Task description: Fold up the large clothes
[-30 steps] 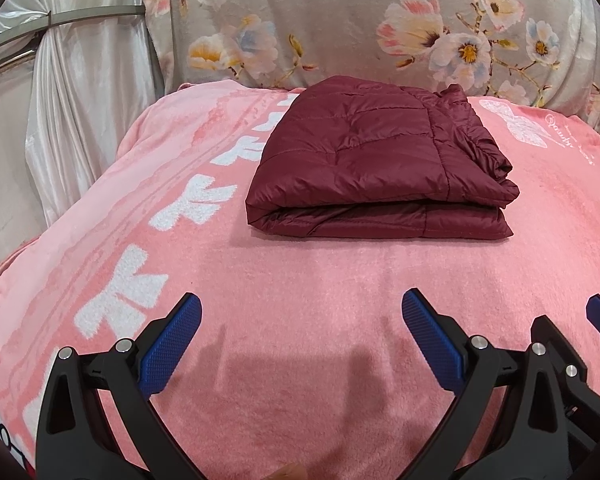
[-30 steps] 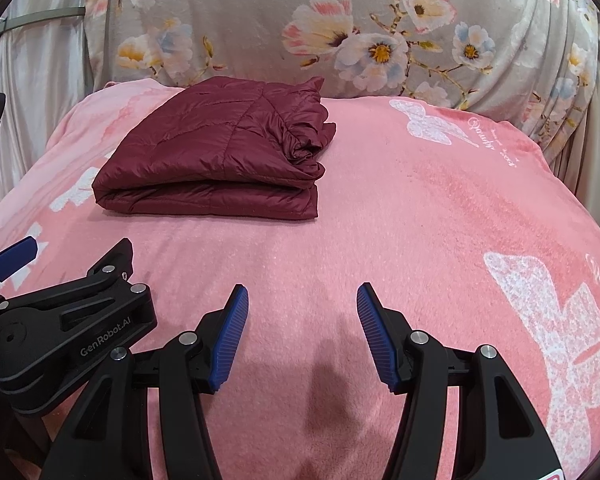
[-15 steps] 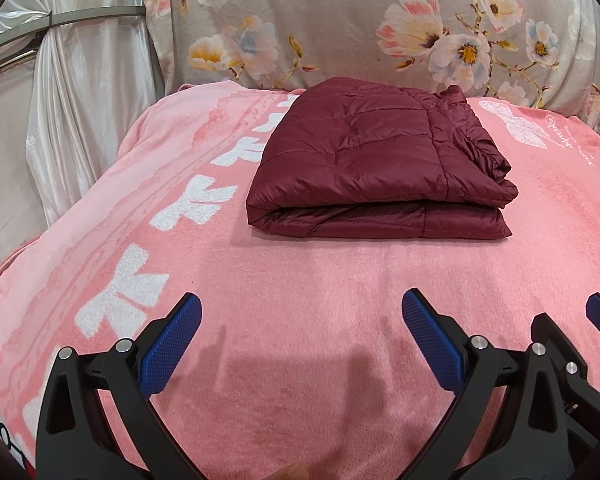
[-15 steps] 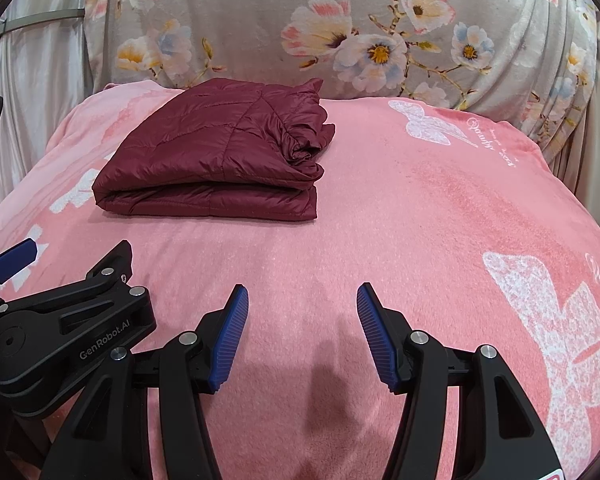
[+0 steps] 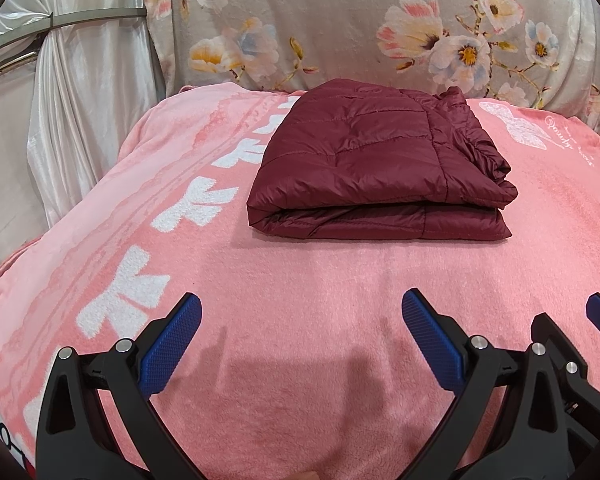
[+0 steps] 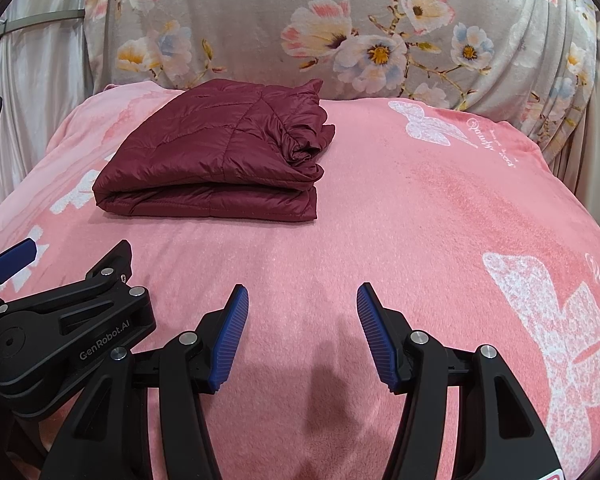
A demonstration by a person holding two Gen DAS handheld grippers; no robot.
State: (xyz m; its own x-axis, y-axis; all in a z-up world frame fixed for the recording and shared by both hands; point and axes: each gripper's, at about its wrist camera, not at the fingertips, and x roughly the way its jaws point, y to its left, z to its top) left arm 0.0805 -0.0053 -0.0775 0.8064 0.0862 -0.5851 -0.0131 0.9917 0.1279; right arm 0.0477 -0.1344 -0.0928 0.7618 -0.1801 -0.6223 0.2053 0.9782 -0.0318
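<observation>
A maroon quilted jacket (image 5: pixel 376 164) lies folded into a thick rectangle on the pink blanket (image 5: pixel 300 280), toward the far side. The right wrist view has the same jacket (image 6: pixel 216 160) at the upper left. My left gripper (image 5: pixel 300 320) hovers over bare blanket well short of the jacket, its blue pads wide apart with nothing between them. My right gripper (image 6: pixel 302 312) is also open and empty, held beside the left one, whose black body (image 6: pixel 60 332) shows at the lower left.
The pink blanket carries white bow prints (image 5: pixel 128 292) along its left side and a butterfly print (image 6: pixel 560 336) at the right. A floral grey cloth (image 5: pixel 380 20) rises behind it. A pale satin curtain (image 5: pixel 68 120) hangs at the left.
</observation>
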